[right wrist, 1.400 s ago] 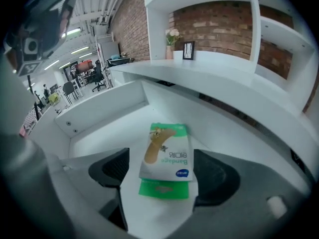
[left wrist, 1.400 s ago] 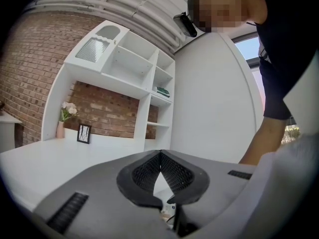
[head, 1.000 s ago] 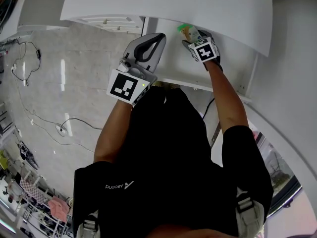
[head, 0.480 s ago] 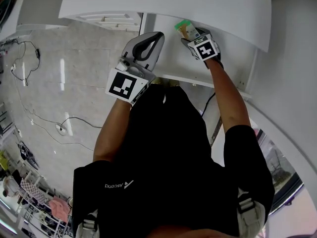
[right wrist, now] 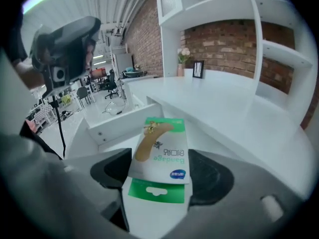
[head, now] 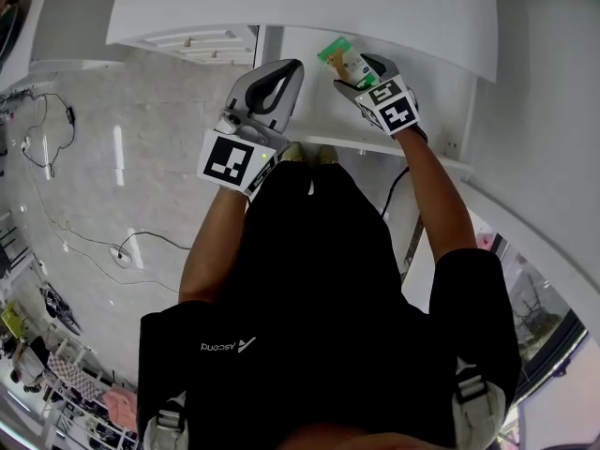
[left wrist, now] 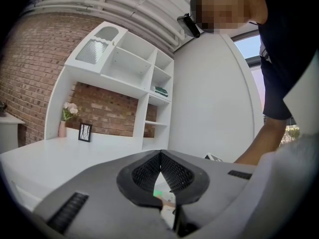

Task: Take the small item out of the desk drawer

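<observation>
In the left gripper view, white shelves [left wrist: 124,68] rise at eleven o'clock against a brick wall [left wrist: 30,59], with a vase of flowers [left wrist: 66,118] just beside a picture frame [left wrist: 85,132] at nine o'clock.

— What do we see of the bandage pack [right wrist: 160,151]?

— We see a flat card pack, white with green at both ends. A tan plaster is pictured on it, and the print reads upside down to us. There is a hang-hole in the near green tab. It sits low centre in the right gripper view, face up, clamped by its side edges between the jaws of the right hand-held gripper [right wrist: 159,172].

— And the drawer [right wrist: 112,126]?

— White and pulled open, left of centre just behind the pack. We see two small holes in its near wall.
</observation>
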Tool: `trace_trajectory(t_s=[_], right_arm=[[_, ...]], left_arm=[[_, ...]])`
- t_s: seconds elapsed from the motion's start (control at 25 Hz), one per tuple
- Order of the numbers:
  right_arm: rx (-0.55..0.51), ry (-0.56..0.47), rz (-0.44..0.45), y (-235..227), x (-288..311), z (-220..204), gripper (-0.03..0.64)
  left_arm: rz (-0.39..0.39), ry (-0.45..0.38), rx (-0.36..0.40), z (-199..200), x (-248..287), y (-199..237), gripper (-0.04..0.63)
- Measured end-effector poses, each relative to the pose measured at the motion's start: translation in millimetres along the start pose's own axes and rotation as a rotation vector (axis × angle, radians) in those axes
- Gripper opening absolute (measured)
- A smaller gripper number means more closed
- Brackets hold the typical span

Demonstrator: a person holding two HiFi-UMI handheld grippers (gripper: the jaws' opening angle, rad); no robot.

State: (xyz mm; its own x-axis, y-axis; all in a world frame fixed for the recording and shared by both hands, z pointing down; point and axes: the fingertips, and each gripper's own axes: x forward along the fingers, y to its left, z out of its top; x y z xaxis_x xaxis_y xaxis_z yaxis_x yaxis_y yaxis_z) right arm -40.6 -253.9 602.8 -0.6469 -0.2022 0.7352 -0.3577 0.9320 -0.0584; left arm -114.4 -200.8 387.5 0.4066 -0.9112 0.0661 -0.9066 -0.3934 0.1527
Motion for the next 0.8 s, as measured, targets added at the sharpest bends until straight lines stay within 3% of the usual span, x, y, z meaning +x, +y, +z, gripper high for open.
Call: trace_trajectory(t_s=[0.4,0.8], right_arm=[[0.042,-0.345,-0.049,20.2,-99.4,90.5,0.354],[0.072,-0.566,-0.068,44.9,-176.8,138.5,0.354]], left_arm=[[-0.011,-0.038,0.019,27.4,-4.7,-12.6,-0.002],[-0.042,-0.120,0.044,61.7,-10.3,-27.1,-0.002]])
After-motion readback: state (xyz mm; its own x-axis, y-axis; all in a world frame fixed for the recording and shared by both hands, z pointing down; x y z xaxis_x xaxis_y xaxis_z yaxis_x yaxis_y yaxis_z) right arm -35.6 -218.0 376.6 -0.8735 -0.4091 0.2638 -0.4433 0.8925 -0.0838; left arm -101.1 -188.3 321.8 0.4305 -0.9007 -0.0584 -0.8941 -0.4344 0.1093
